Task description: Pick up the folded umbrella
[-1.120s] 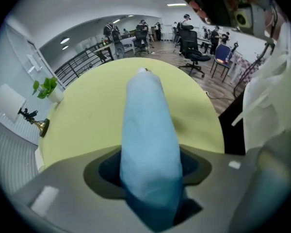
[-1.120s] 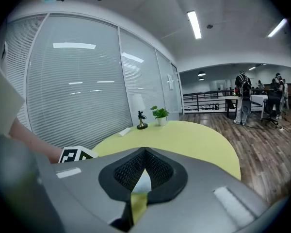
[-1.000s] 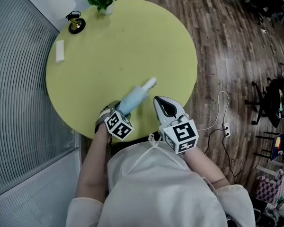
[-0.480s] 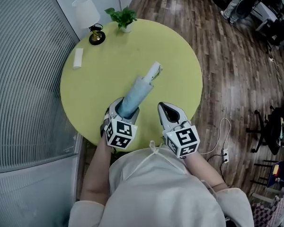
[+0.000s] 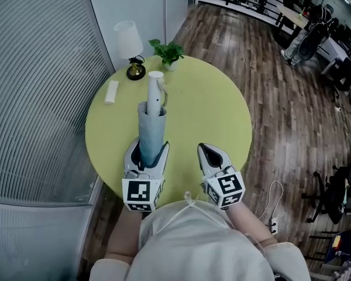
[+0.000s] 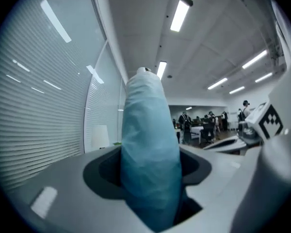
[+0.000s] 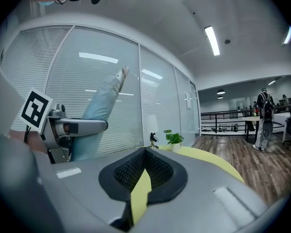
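Observation:
The folded umbrella [image 5: 150,129] is pale blue with a white handle end [image 5: 155,88]. My left gripper [image 5: 145,157] is shut on its lower part and holds it in the air above the round yellow-green table [image 5: 216,110], pointing away from me. In the left gripper view the umbrella [image 6: 148,149] fills the gap between the jaws. My right gripper [image 5: 214,157] hovers beside it near the table's front edge, jaws together and empty. From the right gripper view, the right gripper [image 7: 144,155] has the umbrella [image 7: 101,108] and left gripper [image 7: 80,126] to its left.
At the table's far edge stand a white-shaded lamp [image 5: 128,43], a small potted plant [image 5: 168,52] and a flat white object [image 5: 111,91]. Glass walls with blinds [image 5: 35,98] run along the left. A cable and power strip [image 5: 274,215] lie on the wooden floor at right.
The left gripper has lifted the umbrella off the table and swung it from slanting right to pointing straight away. The right gripper rose a little. The head view tilted up towards the room.

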`<state>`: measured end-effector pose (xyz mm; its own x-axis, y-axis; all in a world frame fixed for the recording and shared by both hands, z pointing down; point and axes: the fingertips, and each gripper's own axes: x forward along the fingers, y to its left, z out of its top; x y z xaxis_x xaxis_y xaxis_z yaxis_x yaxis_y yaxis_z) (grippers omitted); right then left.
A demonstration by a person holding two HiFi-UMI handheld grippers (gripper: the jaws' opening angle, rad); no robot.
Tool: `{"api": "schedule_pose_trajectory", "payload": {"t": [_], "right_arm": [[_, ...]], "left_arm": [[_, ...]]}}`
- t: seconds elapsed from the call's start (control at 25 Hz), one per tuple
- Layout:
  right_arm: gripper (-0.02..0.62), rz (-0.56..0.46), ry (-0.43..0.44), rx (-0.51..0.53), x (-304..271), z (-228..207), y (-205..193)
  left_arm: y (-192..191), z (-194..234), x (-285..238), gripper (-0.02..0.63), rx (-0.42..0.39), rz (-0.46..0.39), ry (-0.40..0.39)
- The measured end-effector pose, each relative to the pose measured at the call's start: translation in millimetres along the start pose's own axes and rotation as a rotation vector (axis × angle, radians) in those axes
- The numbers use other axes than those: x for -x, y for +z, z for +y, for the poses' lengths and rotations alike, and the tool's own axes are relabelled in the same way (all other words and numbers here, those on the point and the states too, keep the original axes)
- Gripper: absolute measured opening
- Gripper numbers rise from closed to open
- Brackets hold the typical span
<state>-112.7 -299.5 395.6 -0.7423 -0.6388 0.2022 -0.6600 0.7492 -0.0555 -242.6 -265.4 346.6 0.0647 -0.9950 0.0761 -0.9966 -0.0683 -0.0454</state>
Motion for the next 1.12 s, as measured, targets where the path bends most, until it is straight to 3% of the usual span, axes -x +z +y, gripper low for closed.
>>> {"api": "schedule_pose_trajectory", "payload": {"t": [0.16, 0.32, 0.48, 1.12], "right_arm": [[0.000, -0.036, 0.034, -0.017, 3, 7, 11], [-0.002, -0.053, 0.043, -0.001, 8, 7, 23], [-0.002, -0.042, 0.036, 0.049, 3, 10, 26], [-0.002, -0.032, 0.032, 0.045, 3, 16, 32]], "left_arm": [[17, 12, 24, 0.282, 0.045, -0.077, 0.099], [20, 14, 32, 0.282, 0.047, -0.080, 0.154], [16, 20, 32, 0.282, 0.059, -0.068, 0.167], [17, 14, 28, 0.284, 0.040, -0.061, 0.147]]}}
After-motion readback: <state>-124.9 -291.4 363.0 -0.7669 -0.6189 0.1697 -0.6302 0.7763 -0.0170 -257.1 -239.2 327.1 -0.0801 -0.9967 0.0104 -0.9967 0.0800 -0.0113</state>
